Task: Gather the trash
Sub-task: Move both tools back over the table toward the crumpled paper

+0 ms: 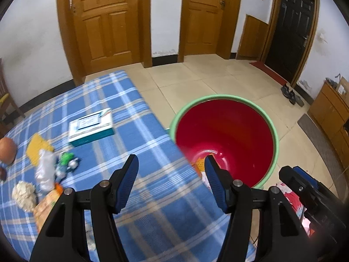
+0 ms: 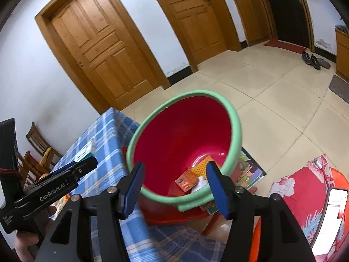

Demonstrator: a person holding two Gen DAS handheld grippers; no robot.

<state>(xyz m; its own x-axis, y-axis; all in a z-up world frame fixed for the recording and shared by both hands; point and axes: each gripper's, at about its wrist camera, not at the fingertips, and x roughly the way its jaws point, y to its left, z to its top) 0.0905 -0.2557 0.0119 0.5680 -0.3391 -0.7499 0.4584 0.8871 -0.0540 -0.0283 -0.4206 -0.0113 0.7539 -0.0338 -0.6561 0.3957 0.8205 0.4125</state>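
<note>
Both pairs of fingers stand apart with nothing between them. Those of the left gripper [image 1: 171,170] hang over the near edge of the worktop [image 1: 135,152], which wears a blue checked cloth; those of the right gripper [image 2: 174,174] hang over the near rim of the red bucket [image 2: 174,131], whose lip is edged in green foam. Neither pair touches anything.

Just beyond the right gripper, at the bottom of the bucket, lie an orange wrapper [image 2: 186,180], a yellow patterned scrap [image 2: 201,166] and a bit of white paper [image 2: 199,184]. The bucket stands just beside the worktop's right edge.

On the cloth to the left of the left gripper lies more trash: a crumpled beige wad [image 1: 24,193], a clear plastic bottle [image 1: 45,170], a green and silver wrapper [image 1: 67,160] and a yellow packet [image 1: 38,146]. A round brown fruit [image 1: 7,149] sits at the far left edge. Farther back rests a white and teal box [image 1: 91,126].

Beyond are tiled floor [image 1: 196,74] and two wooden doors [image 1: 106,19].
</note>
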